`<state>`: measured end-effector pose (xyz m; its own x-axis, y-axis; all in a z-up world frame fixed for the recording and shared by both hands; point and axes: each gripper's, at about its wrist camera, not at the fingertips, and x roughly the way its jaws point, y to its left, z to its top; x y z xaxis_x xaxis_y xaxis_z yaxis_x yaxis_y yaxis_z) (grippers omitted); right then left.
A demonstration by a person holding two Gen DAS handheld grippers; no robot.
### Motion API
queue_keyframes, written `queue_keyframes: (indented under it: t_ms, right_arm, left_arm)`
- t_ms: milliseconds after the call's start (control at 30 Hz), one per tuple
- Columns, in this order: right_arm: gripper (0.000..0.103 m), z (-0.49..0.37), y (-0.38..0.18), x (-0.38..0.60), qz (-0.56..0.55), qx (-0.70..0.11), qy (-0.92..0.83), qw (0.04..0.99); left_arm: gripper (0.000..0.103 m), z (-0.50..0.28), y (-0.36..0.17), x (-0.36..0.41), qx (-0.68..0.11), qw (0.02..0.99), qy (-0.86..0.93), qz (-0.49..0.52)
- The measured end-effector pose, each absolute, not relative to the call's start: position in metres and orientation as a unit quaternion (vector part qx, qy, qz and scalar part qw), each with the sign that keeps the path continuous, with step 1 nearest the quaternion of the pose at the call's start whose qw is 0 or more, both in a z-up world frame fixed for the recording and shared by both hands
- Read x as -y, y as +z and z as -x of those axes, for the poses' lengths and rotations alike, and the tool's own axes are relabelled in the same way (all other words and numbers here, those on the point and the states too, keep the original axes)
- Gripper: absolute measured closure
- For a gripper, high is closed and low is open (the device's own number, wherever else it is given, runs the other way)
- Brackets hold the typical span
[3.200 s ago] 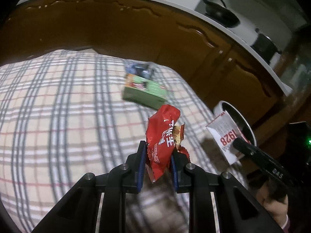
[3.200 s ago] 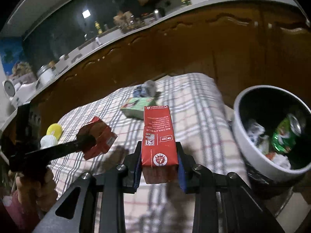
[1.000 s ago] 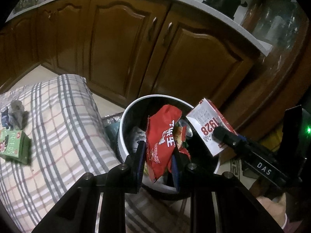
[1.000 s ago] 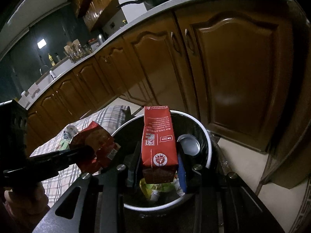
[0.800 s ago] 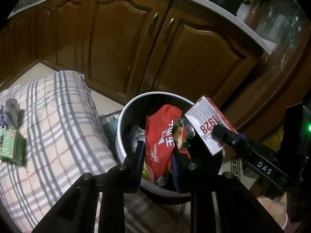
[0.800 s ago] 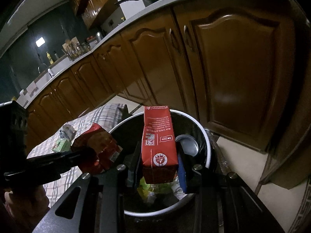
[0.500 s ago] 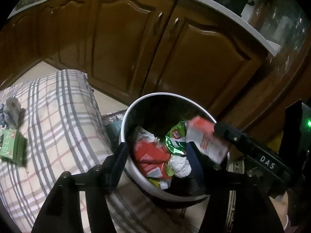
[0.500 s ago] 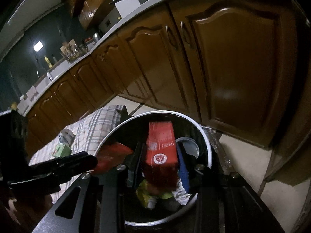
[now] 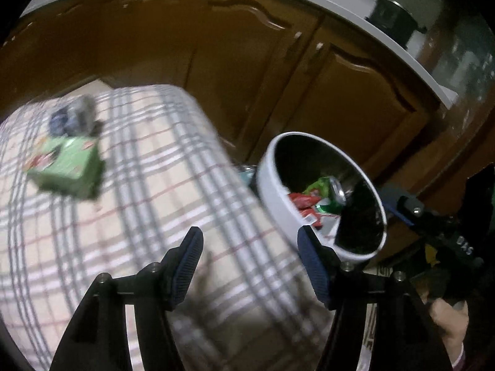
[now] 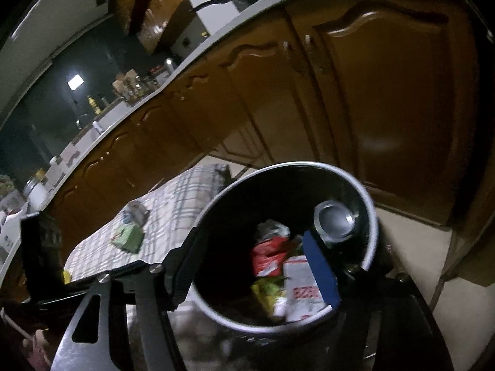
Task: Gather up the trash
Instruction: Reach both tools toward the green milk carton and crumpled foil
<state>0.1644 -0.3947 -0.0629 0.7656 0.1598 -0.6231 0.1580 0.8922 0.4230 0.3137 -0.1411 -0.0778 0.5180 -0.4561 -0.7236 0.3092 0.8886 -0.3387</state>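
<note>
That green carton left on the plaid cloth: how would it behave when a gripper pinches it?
The green carton lies flat on the plaid cloth, so it probably won't roll. Its boxy edges suggest stiff card, likely light and crushable if empty. The soft cloth may let it sink or slide when nudged.

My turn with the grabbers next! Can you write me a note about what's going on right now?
Left gripper: open, nothing in it, over the plaid tablecloth beside the trash bin.
Right gripper: open, nothing in it, over the bin's mouth.
Done: red snack wrapper and the red-and-white carton lie in the bin with a green can.
Left: the green box and the crumpled grey-blue wrapper behind it are on the tablecloth. Pick those up next.
</note>
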Motion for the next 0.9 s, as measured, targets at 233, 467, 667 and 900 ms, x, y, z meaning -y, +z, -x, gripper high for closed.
queue_keyframes:
  t_ms: [233,467,667,900]
  right_arm:
    - [0.033,-0.169,-0.055,0.348,-0.204,-0.345,0.045,0.915]
    - [0.031,-0.181,-0.059,0.310,-0.198,-0.359,0.073,0.909]
    - [0.029,-0.193,-0.063,0.276,-0.180,-0.372,0.101,0.905]
    - [0.029,-0.223,-0.067,0.241,-0.151,-0.391,0.137,0.898]
  left_arm:
    - [0.040,-0.295,-0.085,0.082,-0.444,0.871,-0.178,0.113]
    - [0.040,-0.279,-0.084,0.031,-0.440,0.877,-0.142,0.128]
    - [0.040,-0.276,-0.085,-0.004,-0.439,0.879,-0.116,0.143]
    - [0.040,-0.285,-0.081,-0.035,-0.434,0.881,-0.098,0.157]
